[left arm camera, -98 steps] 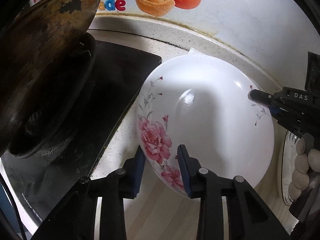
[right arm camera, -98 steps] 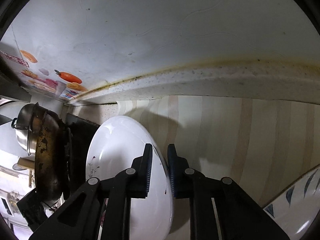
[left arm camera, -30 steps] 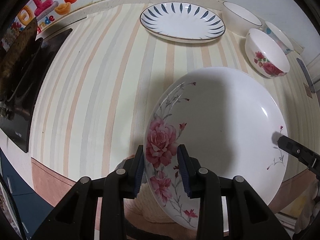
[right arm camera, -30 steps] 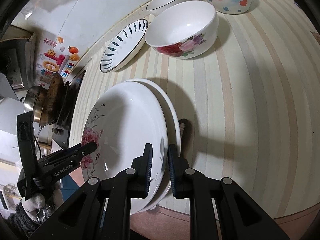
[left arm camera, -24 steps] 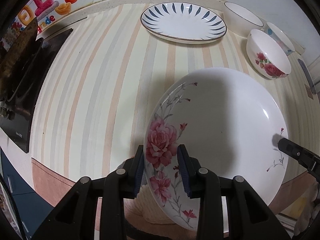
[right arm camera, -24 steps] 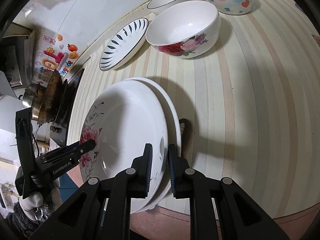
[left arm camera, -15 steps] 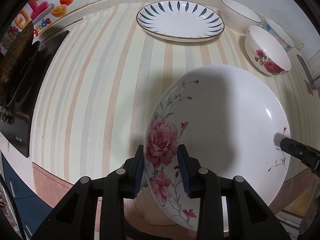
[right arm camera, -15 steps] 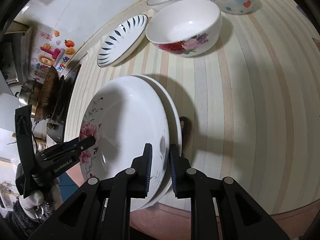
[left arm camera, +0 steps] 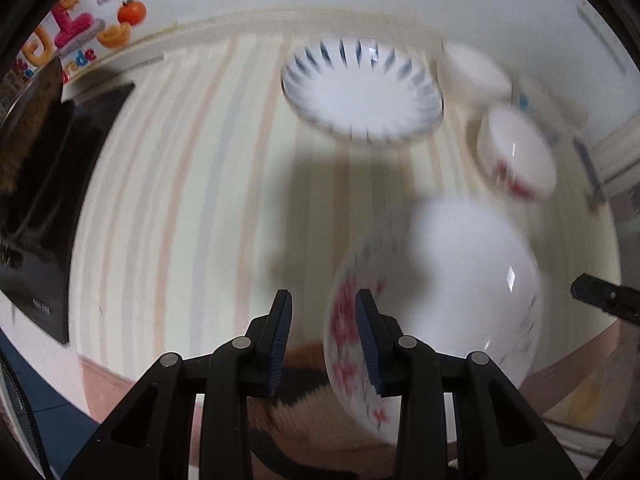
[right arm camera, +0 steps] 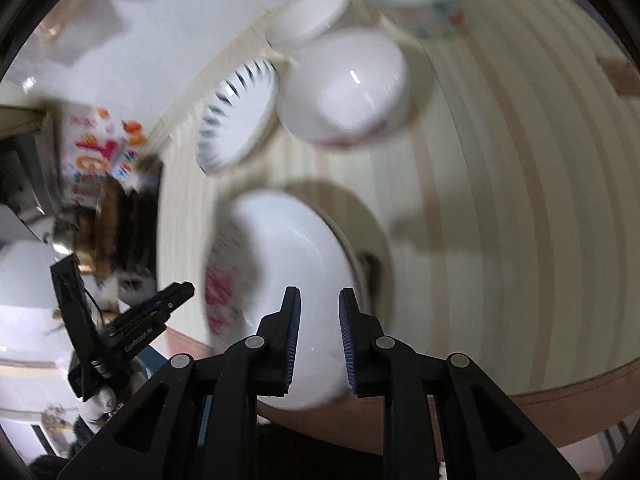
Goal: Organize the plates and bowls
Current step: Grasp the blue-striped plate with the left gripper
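both grippers hang above the rose plate [left arm camera: 448, 280] lying on a plain white plate near the striped bench's [left arm camera: 192, 200] front edge. left gripper [left arm camera: 323, 340] stands spread, the plate's rim below its right finger. right gripper [right arm camera: 319, 340] is opening over the opposite rim, gripping nothing.

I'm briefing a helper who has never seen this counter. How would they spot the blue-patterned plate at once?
On the striped countertop, look to the far edge near the white wall. The blue-patterned plate lies there, left of the cluster of bowls. It alone has dark blue dashes fanning round its rim; the rose plate nearer the front edge has pink flowers.
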A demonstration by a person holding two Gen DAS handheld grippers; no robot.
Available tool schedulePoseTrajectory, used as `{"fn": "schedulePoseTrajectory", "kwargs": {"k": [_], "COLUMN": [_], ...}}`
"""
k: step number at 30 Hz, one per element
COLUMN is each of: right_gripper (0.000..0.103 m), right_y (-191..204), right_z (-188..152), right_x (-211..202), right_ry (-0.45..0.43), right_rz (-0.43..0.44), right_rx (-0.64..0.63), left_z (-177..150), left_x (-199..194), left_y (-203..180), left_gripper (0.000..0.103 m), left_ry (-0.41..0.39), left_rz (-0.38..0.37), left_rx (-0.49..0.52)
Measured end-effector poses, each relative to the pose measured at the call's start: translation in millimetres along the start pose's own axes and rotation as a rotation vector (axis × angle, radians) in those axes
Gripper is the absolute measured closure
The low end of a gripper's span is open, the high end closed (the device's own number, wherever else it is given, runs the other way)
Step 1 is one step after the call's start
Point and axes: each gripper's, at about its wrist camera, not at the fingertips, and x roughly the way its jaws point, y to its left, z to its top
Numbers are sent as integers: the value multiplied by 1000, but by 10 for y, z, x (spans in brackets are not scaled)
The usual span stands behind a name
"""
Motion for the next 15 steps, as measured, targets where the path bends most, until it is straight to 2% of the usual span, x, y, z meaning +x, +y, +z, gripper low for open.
{"fn": "schedulePoseTrajectory", "kwargs": {"k": [4, 10, 15], "right_gripper": [62, 62, 62], "right_y": [378, 877, 1004], "right_z": [398, 1163, 1708], "right_x": [-23, 353, 860], "right_ry": [-71, -129, -94], "right_rz": [28, -21, -156], "right_rx": [-16, -22, -1], "left_z": [582, 1349, 1697], "left_x": [-17, 427, 833], "left_y": [166, 490, 612], "left_gripper": [65, 65, 65], "left_ry": [-45, -11, 37], "left_rz": [-20, -38, -55], "left_rx": [-9, -47, -36]}}
